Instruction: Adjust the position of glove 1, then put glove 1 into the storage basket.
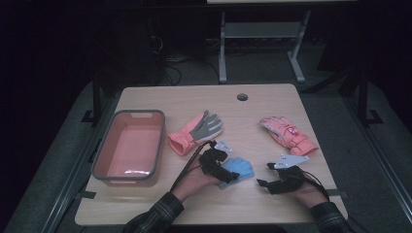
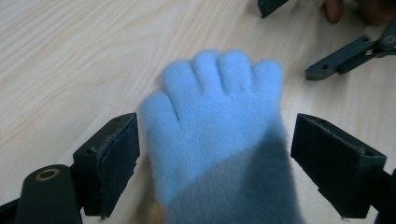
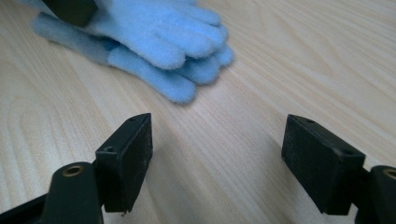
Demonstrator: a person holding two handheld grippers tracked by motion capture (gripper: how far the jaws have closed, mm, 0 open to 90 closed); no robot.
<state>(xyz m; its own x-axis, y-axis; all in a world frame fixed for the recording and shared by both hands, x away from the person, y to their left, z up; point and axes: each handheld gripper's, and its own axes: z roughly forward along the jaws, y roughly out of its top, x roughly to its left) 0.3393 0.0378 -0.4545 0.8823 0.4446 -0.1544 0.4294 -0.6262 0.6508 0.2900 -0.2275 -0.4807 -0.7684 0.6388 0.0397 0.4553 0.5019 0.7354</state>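
The pale wooden table (image 1: pixel 272 194) carries everything, and the layout looks like sorting work. A salmon-pink plastic bin with a grey rim (image 1: pixel 104 145) sits empty at the left side, probably waiting to take the gloves. Right of it lies a pink glove with a grey palm (image 1: pixel 194 132), and well apart, toward the right edge, a pink patterned ski glove (image 1: pixel 287 135).

Nearest the person lies the fuzzy light-blue fleece glove pair (image 2: pixel 212 121), one stacked on the other in the right gripper view, flat on the wood between the two hands.

The left gripper (image 2: pixel 215 154) straddles the blue pair: its jaws stand wide, with the fleece between them but the pads clear on both sides, so nothing is clamped. The right gripper (image 3: pixel 217 161) rests just beside the glove fingertips, jaws spread over bare wood, holding and touching nothing.
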